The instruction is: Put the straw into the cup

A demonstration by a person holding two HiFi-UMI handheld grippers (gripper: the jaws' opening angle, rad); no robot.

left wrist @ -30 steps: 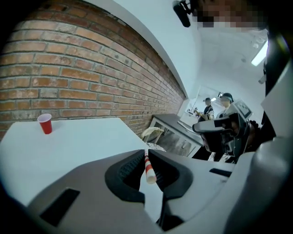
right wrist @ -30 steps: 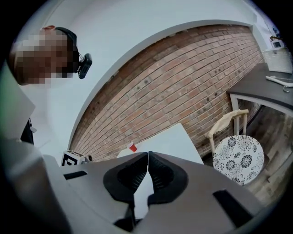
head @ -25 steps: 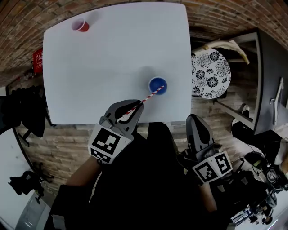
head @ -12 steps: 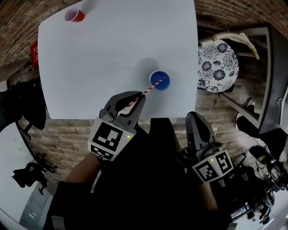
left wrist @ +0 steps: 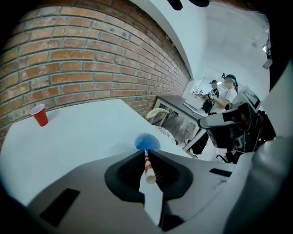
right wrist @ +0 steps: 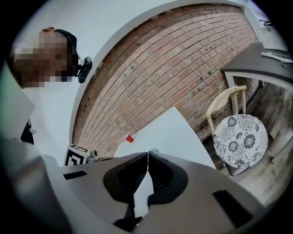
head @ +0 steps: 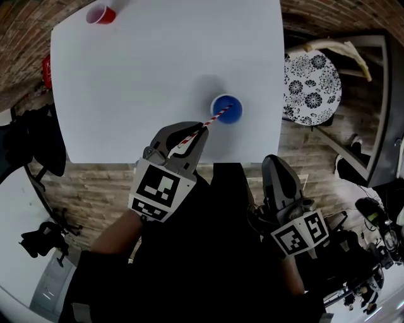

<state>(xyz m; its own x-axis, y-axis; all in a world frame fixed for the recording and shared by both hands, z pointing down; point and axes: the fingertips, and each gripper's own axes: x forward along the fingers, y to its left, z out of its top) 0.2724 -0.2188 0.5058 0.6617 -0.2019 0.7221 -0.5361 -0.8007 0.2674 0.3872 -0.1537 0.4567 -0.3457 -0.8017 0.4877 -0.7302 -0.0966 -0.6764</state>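
Red-white striped straw (head: 209,122); blue cup (head: 232,105); white table (head: 139,76).

We cannot tell whether the tip of the straw (head: 214,118) is inside the cup (head: 228,104) or above it, and the desk (head: 126,76) is cut off at the top edge.

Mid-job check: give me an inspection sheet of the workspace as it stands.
Surface: white table, holds two cups.
Job's things: striped straw held in left claw, far tip over the opening of the blue cup.
Clutter: red cup at the far left corner.
Claws: left claw shut on the straw; right claw shut, empty, off the table.
Cables: nothing seen.
Surroundings: brick wall; patterned chair right of the table.
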